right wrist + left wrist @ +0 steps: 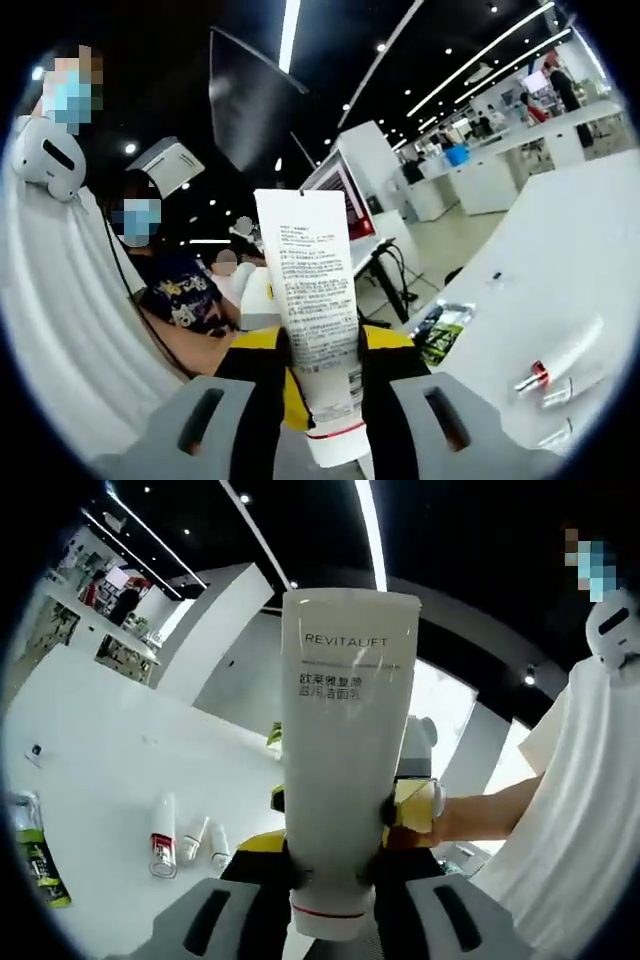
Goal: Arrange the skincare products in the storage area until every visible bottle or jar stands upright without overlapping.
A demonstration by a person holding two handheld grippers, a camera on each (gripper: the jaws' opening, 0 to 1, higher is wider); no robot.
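Now both grippers' jaws clamp the white tube (345, 750) between them.

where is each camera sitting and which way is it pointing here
Left gripper view: rides on the left gripper, looking along its jaws at the front of the white tube, the white table beyond; the person's forearm shows.
Right gripper view: rides on the right gripper, looking at the printed back of the tube; the person's white sleeve shows.
Shared: the same tube, clamped from opposite sides.
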